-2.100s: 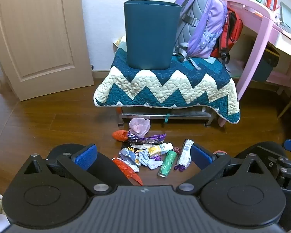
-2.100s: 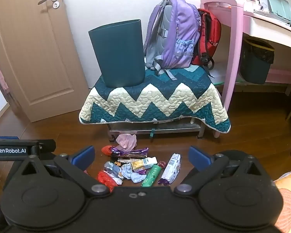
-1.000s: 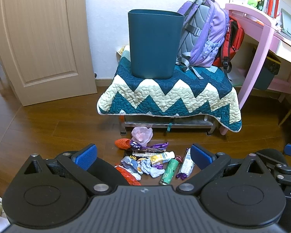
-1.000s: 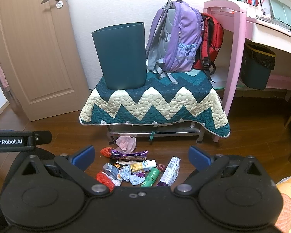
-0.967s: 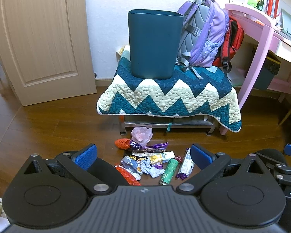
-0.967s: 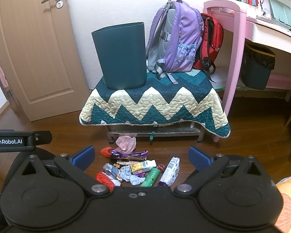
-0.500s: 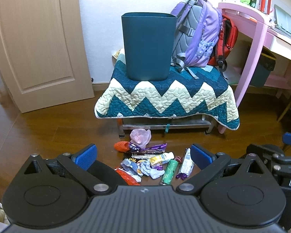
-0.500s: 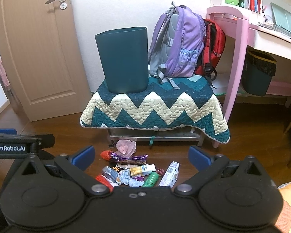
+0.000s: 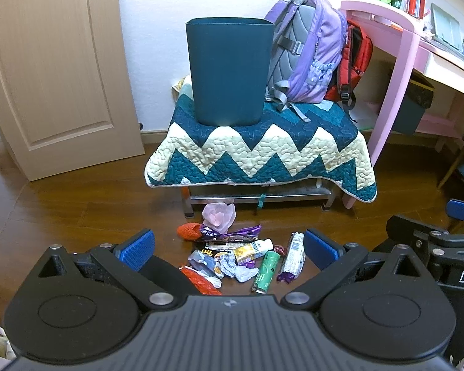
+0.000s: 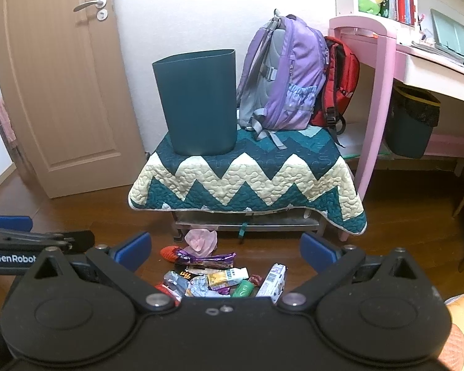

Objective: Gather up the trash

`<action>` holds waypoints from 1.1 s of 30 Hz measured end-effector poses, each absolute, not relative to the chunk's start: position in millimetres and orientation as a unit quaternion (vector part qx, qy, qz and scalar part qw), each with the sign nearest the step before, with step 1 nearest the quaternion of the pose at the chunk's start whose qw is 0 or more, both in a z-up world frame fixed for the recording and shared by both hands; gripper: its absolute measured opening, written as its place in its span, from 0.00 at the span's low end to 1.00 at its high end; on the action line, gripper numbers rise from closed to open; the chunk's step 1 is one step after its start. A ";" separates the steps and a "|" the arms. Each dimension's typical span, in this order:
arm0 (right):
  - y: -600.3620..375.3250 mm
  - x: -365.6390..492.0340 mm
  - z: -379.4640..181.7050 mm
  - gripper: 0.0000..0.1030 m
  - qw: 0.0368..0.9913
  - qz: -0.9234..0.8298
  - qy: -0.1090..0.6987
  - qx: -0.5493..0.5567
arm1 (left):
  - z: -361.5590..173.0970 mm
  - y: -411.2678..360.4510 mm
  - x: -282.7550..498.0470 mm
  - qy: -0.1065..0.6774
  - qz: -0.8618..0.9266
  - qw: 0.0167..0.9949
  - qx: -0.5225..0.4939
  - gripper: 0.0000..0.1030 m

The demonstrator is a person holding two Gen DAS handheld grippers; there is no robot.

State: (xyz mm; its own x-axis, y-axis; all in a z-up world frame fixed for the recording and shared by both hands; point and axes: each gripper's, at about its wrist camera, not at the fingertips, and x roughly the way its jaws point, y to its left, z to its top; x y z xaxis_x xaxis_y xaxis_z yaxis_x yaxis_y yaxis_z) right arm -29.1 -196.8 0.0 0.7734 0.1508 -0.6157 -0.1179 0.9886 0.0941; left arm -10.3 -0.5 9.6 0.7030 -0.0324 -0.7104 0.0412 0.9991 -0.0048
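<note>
A heap of trash (image 9: 238, 255) (image 10: 219, 273) lies on the wooden floor before a low bench: a pink crumpled piece (image 9: 218, 215), an orange lump (image 9: 188, 231), a purple wrapper (image 9: 230, 233), a green tube (image 9: 266, 267), a white packet (image 9: 292, 255). A dark teal bin (image 9: 230, 69) (image 10: 198, 102) stands upright on the quilt-covered bench (image 9: 263, 151). My left gripper (image 9: 229, 247) and right gripper (image 10: 225, 249) are both open, held well above the heap, nothing between the fingers.
A purple backpack (image 9: 306, 49) and a red one (image 9: 354, 61) lean at the bench's back. A pink desk (image 9: 396, 71) with a lined bin (image 10: 413, 122) under it stands to the right. A closed door (image 9: 55, 71) is on the left.
Both grippers have risen and pulled back a little, so the trash heap sits lower in both views. Both stay open; nothing was picked up.
</note>
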 end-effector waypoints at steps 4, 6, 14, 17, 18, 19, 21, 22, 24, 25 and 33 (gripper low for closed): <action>-200.8 -26.8 -0.6 1.00 0.939 0.071 0.334 0.031 | 6.7 0.1 -7.9 0.391 -0.021 0.920 0.001 1.00; -200.9 -25.2 -1.8 1.00 0.938 0.071 0.338 0.032 | 4.9 -0.1 -6.1 0.395 -0.023 0.918 0.000 1.00; -197.1 -15.2 -11.1 1.00 0.932 0.068 0.354 0.030 | -5.1 4.9 8.2 0.410 -0.024 0.912 -0.005 1.00; -196.4 -7.5 -15.5 1.00 0.929 0.068 0.362 0.028 | -9.4 7.5 15.6 0.414 -0.020 0.910 -0.004 1.00; -196.2 -5.6 -17.1 1.00 0.928 0.067 0.364 0.028 | -10.5 8.2 19.0 0.415 -0.019 0.910 -0.003 1.00; -196.0 -2.6 -18.3 1.00 0.928 0.068 0.367 0.028 | -11.6 8.5 22.1 0.416 -0.019 0.909 -0.002 1.00; -195.0 2.1 -20.1 1.00 0.927 0.067 0.368 0.026 | -12.8 9.2 28.5 0.417 -0.019 0.909 0.000 1.00; -195.5 5.4 -20.1 1.00 0.927 0.066 0.367 0.027 | -13.5 9.4 31.8 0.416 -0.018 0.909 0.002 1.00; -196.2 9.2 -20.9 1.00 0.928 0.065 0.366 0.033 | -15.2 8.9 38.7 0.414 -0.016 0.910 0.008 1.00; -196.8 13.5 -21.2 1.00 0.927 0.065 0.367 0.035 | -16.2 8.7 42.5 0.414 -0.015 0.910 0.010 1.00; -198.8 43.4 -28.7 1.00 0.921 0.068 0.382 0.039 | -24.7 12.1 72.3 0.425 -0.027 0.905 0.005 1.00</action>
State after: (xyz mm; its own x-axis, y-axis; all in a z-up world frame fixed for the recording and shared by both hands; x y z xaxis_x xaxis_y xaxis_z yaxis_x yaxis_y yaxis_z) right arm 43.4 -198.8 -28.7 0.6994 0.1550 -0.6977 -0.0962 0.9877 0.1230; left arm 72.3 12.1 -24.7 0.6376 -0.0453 -0.7690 0.0530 0.9985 -0.0149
